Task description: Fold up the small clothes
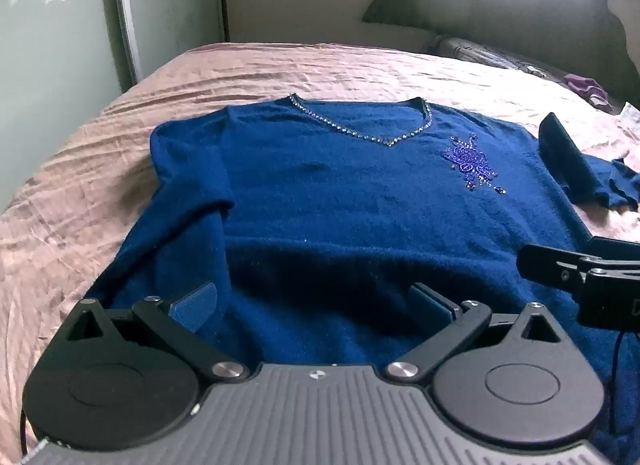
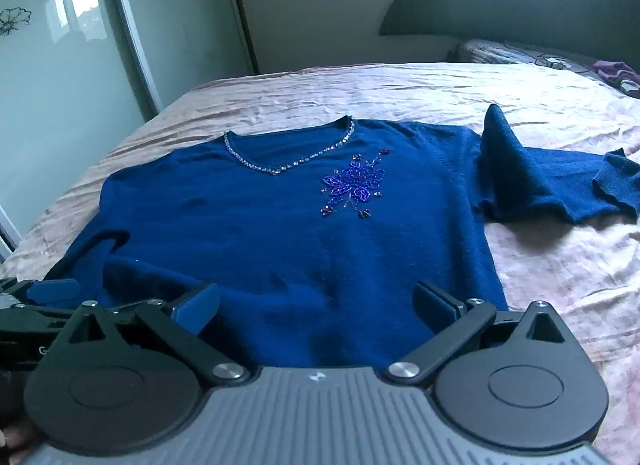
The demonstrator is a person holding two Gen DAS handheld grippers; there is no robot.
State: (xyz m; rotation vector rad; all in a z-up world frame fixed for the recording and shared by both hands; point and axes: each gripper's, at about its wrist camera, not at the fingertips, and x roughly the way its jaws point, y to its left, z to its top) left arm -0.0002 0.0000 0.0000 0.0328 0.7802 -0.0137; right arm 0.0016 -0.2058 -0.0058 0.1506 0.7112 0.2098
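A dark blue V-neck sweater with a beaded neckline and a beaded flower lies face up on the bed; it also shows in the right wrist view. Its left sleeve lies along the body. Its right sleeve stretches out to the right, with a raised fold. My left gripper is open and empty over the hem's left part. My right gripper is open and empty over the hem's right part. In the left wrist view the right gripper's body shows at the right edge.
The pink wrinkled bedsheet covers the bed. A dark headboard and a patterned pillow are at the far right. A purple garment lies near the pillow. A mirrored wardrobe door stands to the left.
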